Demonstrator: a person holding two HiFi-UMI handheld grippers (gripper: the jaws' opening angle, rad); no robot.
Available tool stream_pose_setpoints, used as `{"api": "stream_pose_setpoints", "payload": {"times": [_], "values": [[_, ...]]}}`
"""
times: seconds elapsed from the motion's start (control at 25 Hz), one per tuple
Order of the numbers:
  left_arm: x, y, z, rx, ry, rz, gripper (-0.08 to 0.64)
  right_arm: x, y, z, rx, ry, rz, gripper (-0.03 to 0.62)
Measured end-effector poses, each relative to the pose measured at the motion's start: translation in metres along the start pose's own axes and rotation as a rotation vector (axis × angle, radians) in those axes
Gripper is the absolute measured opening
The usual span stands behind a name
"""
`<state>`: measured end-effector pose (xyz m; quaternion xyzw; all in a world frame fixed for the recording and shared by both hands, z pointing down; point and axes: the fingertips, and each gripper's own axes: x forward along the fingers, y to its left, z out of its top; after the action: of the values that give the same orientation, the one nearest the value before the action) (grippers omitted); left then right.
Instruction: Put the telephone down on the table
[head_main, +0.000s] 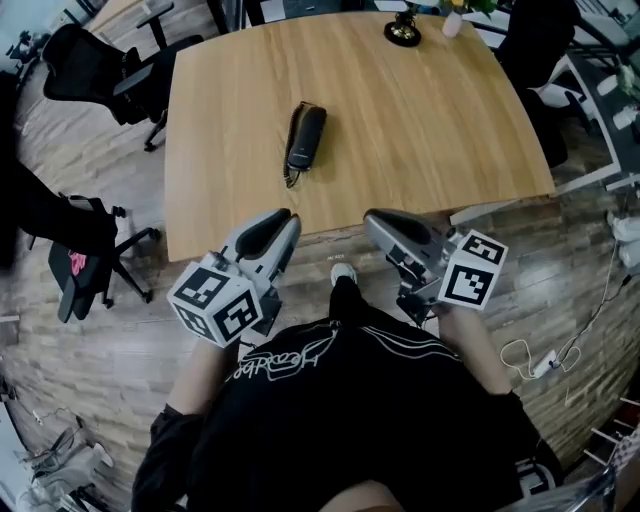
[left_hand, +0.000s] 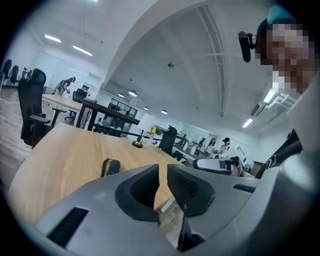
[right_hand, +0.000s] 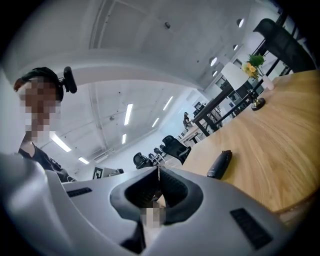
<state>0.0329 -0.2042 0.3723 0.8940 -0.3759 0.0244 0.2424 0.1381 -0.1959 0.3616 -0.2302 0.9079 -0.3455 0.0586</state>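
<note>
The black telephone (head_main: 305, 138) lies flat on the wooden table (head_main: 430, 130), left of its middle, with its coiled cord at its left side. Neither gripper touches it. My left gripper (head_main: 285, 218) hangs just off the table's front edge, below the telephone; its jaws stand a narrow gap apart with nothing between them. My right gripper (head_main: 375, 218) hangs beside it to the right, jaws together and empty. The left gripper view shows the telephone (left_hand: 111, 166) beyond the left gripper (left_hand: 162, 167). The right gripper view shows the telephone (right_hand: 220, 164) right of the right gripper (right_hand: 159, 170).
A small dark ornament with flowers (head_main: 403, 30) stands at the table's far edge. Black office chairs stand at the far left (head_main: 90, 60) and the near left (head_main: 85, 250). A white cable (head_main: 540, 360) lies on the wooden floor at right.
</note>
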Motion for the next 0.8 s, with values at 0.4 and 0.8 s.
{"api": "stream_pose_setpoints", "payload": {"times": [0.4, 0.8], "values": [[-0.07, -0.073, -0.017, -0.003, -0.04, -0.16, 0.007, -0.024, 0.072, -0.048, -0.026, -0.028, 0.015, 0.04], [-0.087, -0.082, -0.035, -0.083, -0.047, -0.179, 0.008, -0.031, 0.09, -0.076, -0.003, -0.046, -0.009, 0.04]]}}
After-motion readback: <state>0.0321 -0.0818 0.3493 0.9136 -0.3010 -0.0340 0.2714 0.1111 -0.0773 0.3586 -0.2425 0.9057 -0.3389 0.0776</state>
